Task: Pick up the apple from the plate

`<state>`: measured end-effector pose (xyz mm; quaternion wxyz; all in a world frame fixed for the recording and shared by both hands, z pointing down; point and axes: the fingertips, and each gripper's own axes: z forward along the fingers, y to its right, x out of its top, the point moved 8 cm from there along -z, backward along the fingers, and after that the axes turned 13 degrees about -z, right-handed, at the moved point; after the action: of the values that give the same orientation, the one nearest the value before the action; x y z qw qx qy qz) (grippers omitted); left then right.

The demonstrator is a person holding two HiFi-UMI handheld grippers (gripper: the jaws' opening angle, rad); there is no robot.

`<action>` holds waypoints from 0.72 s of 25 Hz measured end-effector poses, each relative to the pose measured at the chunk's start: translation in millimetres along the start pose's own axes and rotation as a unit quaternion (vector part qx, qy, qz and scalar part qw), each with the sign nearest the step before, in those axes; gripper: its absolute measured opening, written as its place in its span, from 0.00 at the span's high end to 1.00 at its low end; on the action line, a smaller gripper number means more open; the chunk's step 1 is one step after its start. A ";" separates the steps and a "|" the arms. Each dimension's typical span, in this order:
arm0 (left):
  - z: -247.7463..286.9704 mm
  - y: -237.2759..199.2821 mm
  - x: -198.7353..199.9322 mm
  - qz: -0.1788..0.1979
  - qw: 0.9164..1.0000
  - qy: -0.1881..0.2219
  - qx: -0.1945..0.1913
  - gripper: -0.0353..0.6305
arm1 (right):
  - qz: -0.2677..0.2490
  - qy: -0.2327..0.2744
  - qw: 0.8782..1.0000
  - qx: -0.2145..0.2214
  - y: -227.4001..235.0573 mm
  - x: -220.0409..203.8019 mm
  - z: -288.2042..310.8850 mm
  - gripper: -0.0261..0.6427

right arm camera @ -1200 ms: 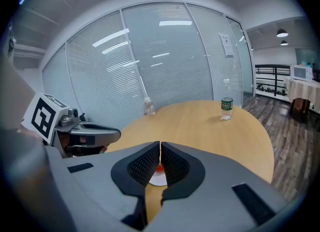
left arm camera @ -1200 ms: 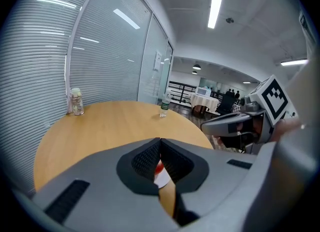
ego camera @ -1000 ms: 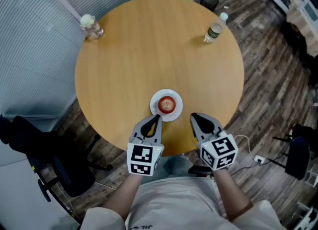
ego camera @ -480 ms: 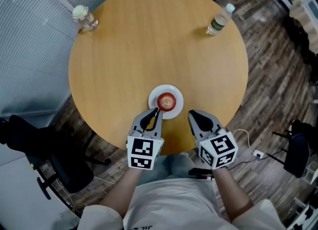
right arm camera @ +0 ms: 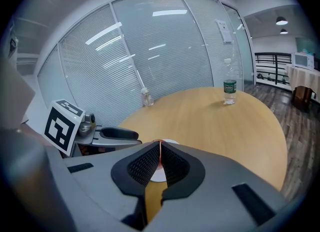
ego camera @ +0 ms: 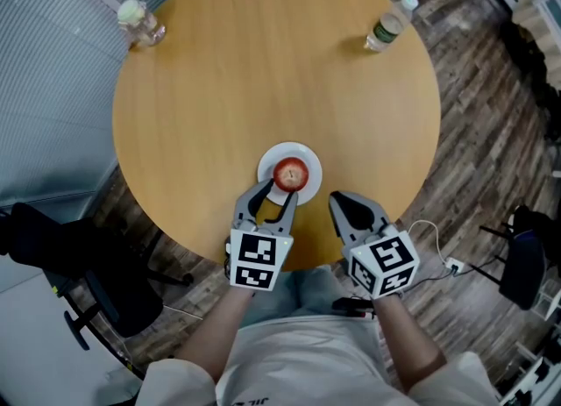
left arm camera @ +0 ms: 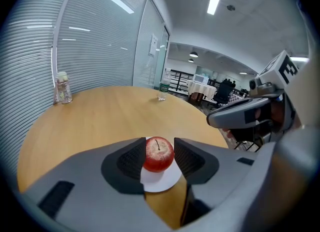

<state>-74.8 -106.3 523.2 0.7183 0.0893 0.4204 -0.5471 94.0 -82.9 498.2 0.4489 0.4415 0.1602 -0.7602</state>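
A red apple [ego camera: 291, 173] sits on a small white plate [ego camera: 266, 160] near the front edge of the round wooden table [ego camera: 263, 71]. My left gripper [ego camera: 278, 192] is at the plate's near rim, and its jaws have just been opening. In the left gripper view the apple [left arm camera: 159, 154] shows in the gap between the pads, touching neither, with the plate [left arm camera: 161, 180] below it. My right gripper [ego camera: 337, 199] hovers right of the plate, shut and empty. In the right gripper view [right arm camera: 160, 159] only a red sliver shows through the slit.
A green-labelled water bottle [ego camera: 386, 29] stands at the far right edge of the table. A small clear jar [ego camera: 138, 20] stands at the far left. A black chair [ego camera: 79, 273] is on the floor at the left. The table edge runs just beneath both grippers.
The left gripper has moved forward to the plate's rim and its jaws have gone from shut to open. The right gripper has barely moved and stays shut.
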 end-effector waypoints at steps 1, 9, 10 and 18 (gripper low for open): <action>1.9 -0.5 -1.3 0.001 1.000 -0.002 0.000 0.67 | 0.001 -0.001 1.000 0.000 0.2 -0.9 -0.1 0.91; 26.2 -7.3 -15.5 0.003 1.000 -0.017 0.011 0.50 | 0.005 -0.010 1.000 0.003 4.4 -8.4 -0.6 0.91; 29.5 -7.8 -17.1 0.004 1.000 -0.020 0.010 0.49 | 0.006 -0.012 1.000 0.004 4.5 -9.4 -0.5 0.91; 48.8 -7.8 -22.3 0.006 0.999 -0.035 0.007 0.38 | 0.012 -0.022 1.000 0.005 8.0 -15.5 -0.4 0.91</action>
<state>-57.9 -122.1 572.2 0.7352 0.0777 0.3902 -0.5488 104.0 -78.6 511.8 0.4588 0.4286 0.1410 -0.7654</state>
